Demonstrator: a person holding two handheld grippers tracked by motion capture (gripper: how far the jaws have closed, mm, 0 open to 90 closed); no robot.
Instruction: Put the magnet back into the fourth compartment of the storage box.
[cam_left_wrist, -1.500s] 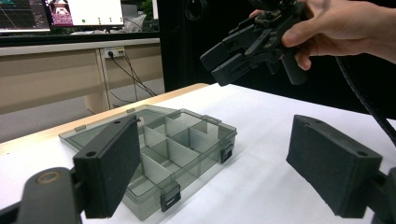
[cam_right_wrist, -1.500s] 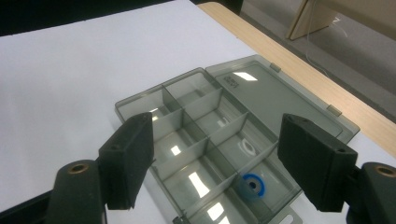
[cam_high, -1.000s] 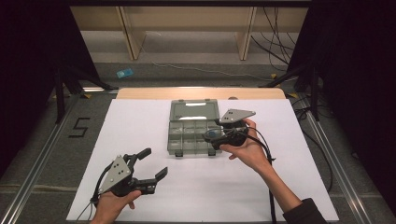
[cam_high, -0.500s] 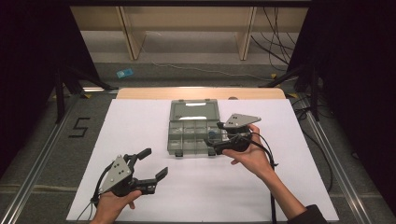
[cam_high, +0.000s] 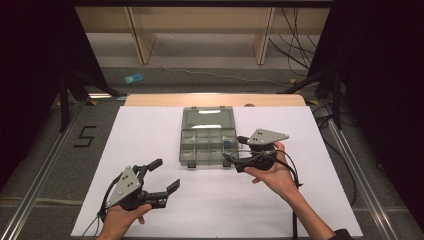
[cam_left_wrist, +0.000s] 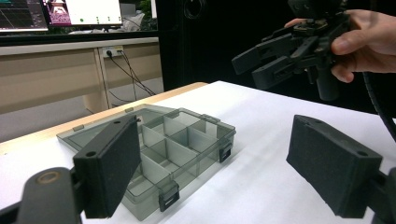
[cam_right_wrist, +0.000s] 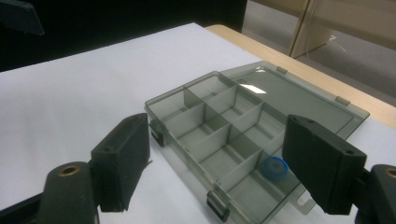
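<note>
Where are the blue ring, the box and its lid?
Blue ring (cam_right_wrist: 274, 166), right gripper view, its top.
Box (cam_high: 207, 148), high view, a middle divider.
Lid (cam_high: 208, 117), high view, its flat middle.

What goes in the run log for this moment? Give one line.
left gripper: open, empty, near table edge | right gripper: open, empty, beside organizer box | box: lid open, blue ring in one compartment

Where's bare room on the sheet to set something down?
The white sheet is bare left of the organizer box, up to its far left corner, and along the near edge between the left gripper and right gripper. It is crowded at the box's right side, around the right gripper.
</note>
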